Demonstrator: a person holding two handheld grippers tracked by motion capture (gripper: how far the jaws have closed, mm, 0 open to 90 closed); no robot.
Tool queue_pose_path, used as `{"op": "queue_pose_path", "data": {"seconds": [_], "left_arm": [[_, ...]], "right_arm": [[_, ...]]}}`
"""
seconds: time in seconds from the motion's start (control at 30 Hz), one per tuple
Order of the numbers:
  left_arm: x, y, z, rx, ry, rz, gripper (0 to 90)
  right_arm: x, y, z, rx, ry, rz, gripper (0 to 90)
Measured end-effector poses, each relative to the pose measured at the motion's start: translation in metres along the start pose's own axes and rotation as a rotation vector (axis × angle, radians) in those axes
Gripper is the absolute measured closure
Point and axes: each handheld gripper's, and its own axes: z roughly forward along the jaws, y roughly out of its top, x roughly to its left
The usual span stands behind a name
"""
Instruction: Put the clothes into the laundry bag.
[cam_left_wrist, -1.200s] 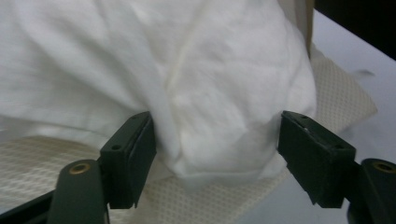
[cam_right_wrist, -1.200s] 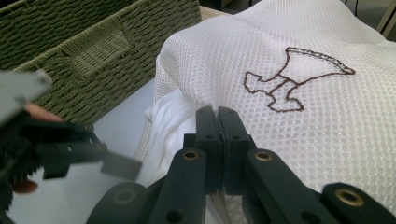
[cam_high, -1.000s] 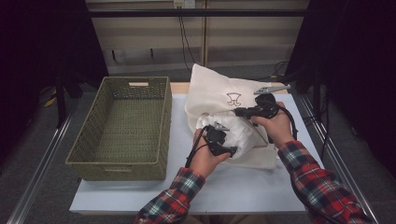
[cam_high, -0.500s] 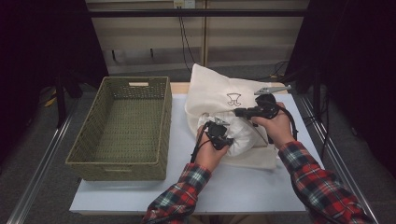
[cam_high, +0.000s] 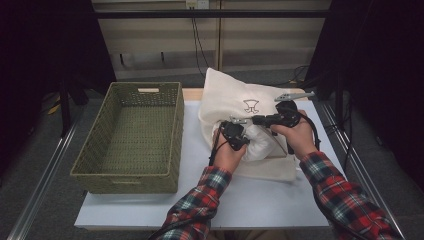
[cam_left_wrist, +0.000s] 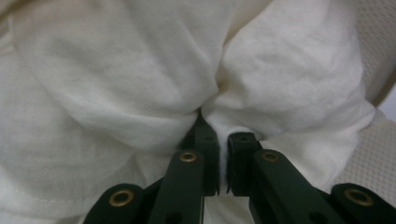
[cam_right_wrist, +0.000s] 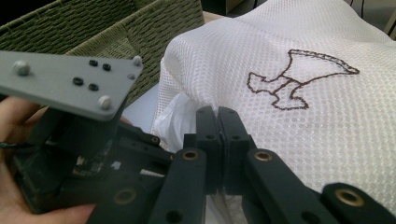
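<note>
Table (cam_high: 150, 210) carries a wicker basket (cam_high: 130, 135) on its left half and a white mesh bag (cam_high: 240, 97) on its right half, just beside the basket.

Change over the last second: the left hand has slid level toward the bag mouth, and the left gripper (cam_left_wrist: 223, 154) has just been closing. Its jaws now stand clenched on a fold of the white cloth (cam_left_wrist: 140, 93) bunched at the mouth. One second ago the jaws stood apart over the same cloth. The right gripper (cam_right_wrist: 217, 140) has held its place, pinched on the bag's mesh edge.

Reading: both grips are set, one on the mouth, one on the contents. Judged step in hand: move the cloth through the opening while the right gripper holds the bag; whether in or out cannot be told.

Bag attitude: long axis runs from the near table edge to the far edge, tilted slightly left. The mouth points toward the person; the closed end rises at the far side. The stitched logo (cam_right_wrist: 299, 79) faces up.
</note>
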Motion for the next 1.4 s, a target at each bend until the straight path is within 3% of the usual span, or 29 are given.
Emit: {"op": "queue_pose_path", "data": {"seconds": [0.37, 0.6, 0.63, 0.83, 0.93, 1.1, 1.2, 1.4], "left_arm": [[0.01, 0.014, 0.005, -0.093, 0.085, 0.01, 86.0], [0.016, 0.012, 0.013, -0.116, 0.063, 0.002, 85.2], [0.016, 0.012, 0.014, -0.133, 0.062, -0.016, 85.2], [0.018, 0.019, 0.013, -0.199, 0.1, -0.025, 85.7], [0.017, 0.018, 0.017, -0.176, 0.091, -0.006, 85.5], [0.019, 0.01, 0.017, -0.162, 0.057, -0.024, 80.3], [0.017, 0.005, 0.013, -0.15, 0.049, -0.011, 69.2], [0.017, -0.003, 0.002, -0.098, 0.048, 0.031, 55.4]], "right_arm": [[-0.001, 0.0, -0.004, -0.014, 0.014, 0.004, 88.7], [0.0, 0.0, -0.003, -0.009, 0.021, 0.008, 88.7], [0.0, 0.0, -0.003, -0.005, 0.02, 0.008, 88.7], [0.001, -0.003, -0.003, -0.01, 0.032, 0.022, 88.7], [0.001, -0.002, -0.004, -0.002, 0.028, 0.019, 88.7], [-0.001, -0.003, -0.003, -0.001, 0.026, 0.014, 88.6], [-0.001, -0.005, -0.001, -0.001, 0.024, 0.01, 88.6], [0.002, -0.004, 0.004, 0.01, 0.014, -0.007, 88.6]]}}
